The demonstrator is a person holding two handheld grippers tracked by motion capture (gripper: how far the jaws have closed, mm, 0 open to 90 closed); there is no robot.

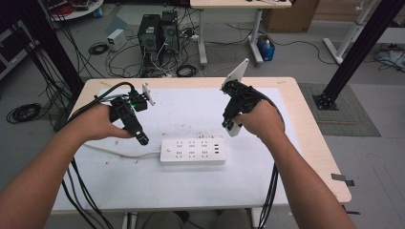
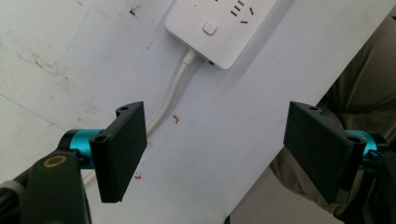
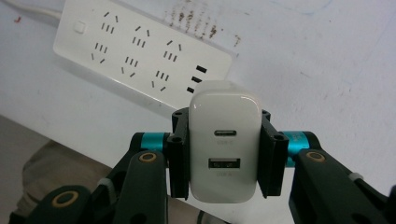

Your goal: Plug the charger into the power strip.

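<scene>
A white power strip [image 1: 192, 151] with several sockets lies in the middle of the white table [image 1: 191, 186]; its cord runs off to the left. The strip's switch end [image 2: 219, 28] and cord show ahead of my left gripper [image 2: 215, 151], whose jaws stand wide open with nothing between them. That gripper [image 1: 142, 139] hovers just left of the strip. My right gripper [image 3: 224, 154] is shut on a white charger [image 3: 224, 144] with two USB ports facing the camera. It hangs above the strip [image 3: 140, 51], at its right end [image 1: 230, 126].
The table's near edge and the person's trousers [image 2: 369, 79] lie below the left gripper. Brown stains [image 3: 196, 23] mark the table behind the strip. Computer towers [image 1: 157, 33], cables and a black frame post [image 1: 353, 52] stand on the floor beyond the table.
</scene>
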